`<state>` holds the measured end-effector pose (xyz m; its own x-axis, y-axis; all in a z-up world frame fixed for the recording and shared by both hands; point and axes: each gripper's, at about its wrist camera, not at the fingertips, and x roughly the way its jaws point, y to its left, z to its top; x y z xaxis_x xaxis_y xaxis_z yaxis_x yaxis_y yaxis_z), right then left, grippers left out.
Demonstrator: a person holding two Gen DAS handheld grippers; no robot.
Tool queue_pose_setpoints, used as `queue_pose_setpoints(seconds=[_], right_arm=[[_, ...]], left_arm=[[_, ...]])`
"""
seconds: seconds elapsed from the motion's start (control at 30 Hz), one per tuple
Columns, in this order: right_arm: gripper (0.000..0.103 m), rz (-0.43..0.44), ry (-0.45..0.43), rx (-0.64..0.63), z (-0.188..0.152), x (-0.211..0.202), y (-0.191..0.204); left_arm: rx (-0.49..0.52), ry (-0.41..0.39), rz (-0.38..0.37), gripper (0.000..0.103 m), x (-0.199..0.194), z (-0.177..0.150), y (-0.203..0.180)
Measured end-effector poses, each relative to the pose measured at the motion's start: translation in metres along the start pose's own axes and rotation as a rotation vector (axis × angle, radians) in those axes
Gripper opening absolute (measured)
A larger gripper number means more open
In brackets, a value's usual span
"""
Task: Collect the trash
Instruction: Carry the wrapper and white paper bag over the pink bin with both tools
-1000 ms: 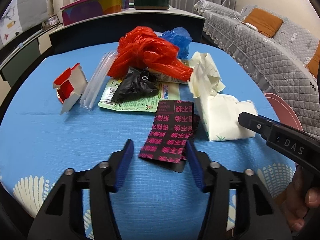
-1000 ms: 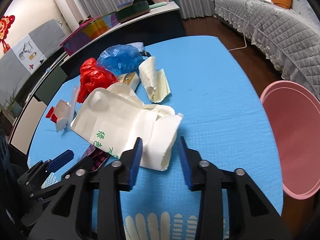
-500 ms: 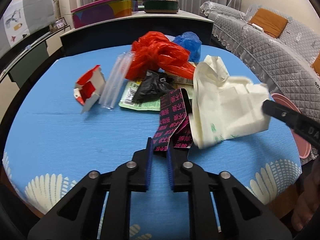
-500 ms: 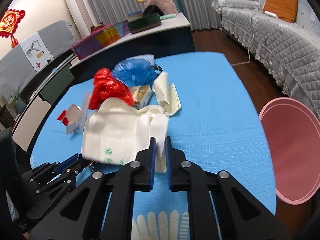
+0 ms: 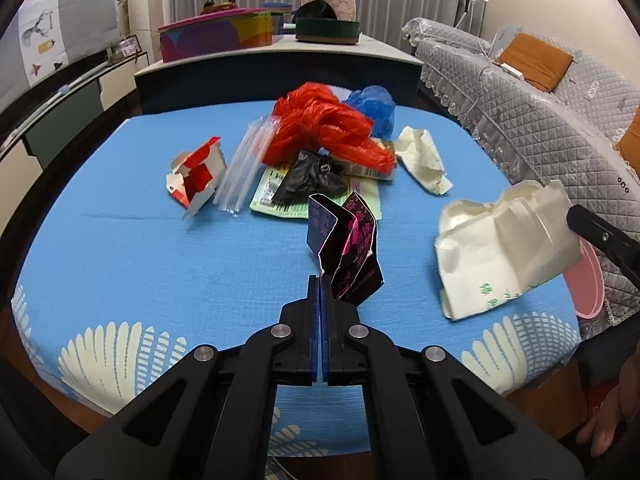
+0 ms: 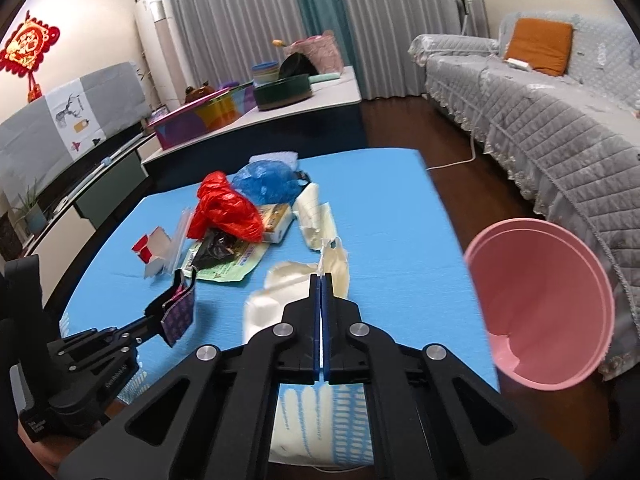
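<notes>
My left gripper [image 5: 321, 280] is shut on a black wrapper with pink print [image 5: 347, 248], held crumpled above the blue tablecloth [image 5: 160, 248]. My right gripper [image 6: 321, 280] is shut on a cream paper bag [image 6: 280, 300], which hangs off the table at the right in the left wrist view as the cream paper bag [image 5: 504, 240]. More trash lies in a pile behind: a red plastic bag [image 5: 324, 128], a blue bag [image 5: 374, 106], a black bag [image 5: 312, 176], a red-and-white carton [image 5: 196, 176], clear sleeves [image 5: 244, 168] and crumpled cream paper [image 5: 424, 160].
A pink bin [image 6: 540, 308] stands on the floor right of the table, beside a grey quilted sofa [image 6: 560, 132]. A low cabinet [image 5: 280, 60] with boxes and baskets runs behind the table. A person's hand [image 5: 612, 428] shows at the lower right.
Both grippers closed, the left on the black-and-pink wrapper and the right on the cream bag. Both then rose with their pieces, and the cream bag swung right, away from the pile.
</notes>
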<state>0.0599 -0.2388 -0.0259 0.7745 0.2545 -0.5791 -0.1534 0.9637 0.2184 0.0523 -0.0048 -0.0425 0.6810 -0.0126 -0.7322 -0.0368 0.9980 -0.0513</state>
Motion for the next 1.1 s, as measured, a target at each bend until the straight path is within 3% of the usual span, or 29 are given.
queue_pose_setpoints(seconds=[0.73,1.1], right_arm=[[0.0,-0.115,-0.144,-0.04,0.028,-0.075,-0.014],[0.0,-0.222,-0.193,-0.012,0.068,-0.113,-0.065]], left_arm=[[0.06,-0.166,-0.069,0.0,-0.06,0.014,-0.031],[0.117,-0.213,-0.173,0.0,-0.082,0.038,-0.078]])
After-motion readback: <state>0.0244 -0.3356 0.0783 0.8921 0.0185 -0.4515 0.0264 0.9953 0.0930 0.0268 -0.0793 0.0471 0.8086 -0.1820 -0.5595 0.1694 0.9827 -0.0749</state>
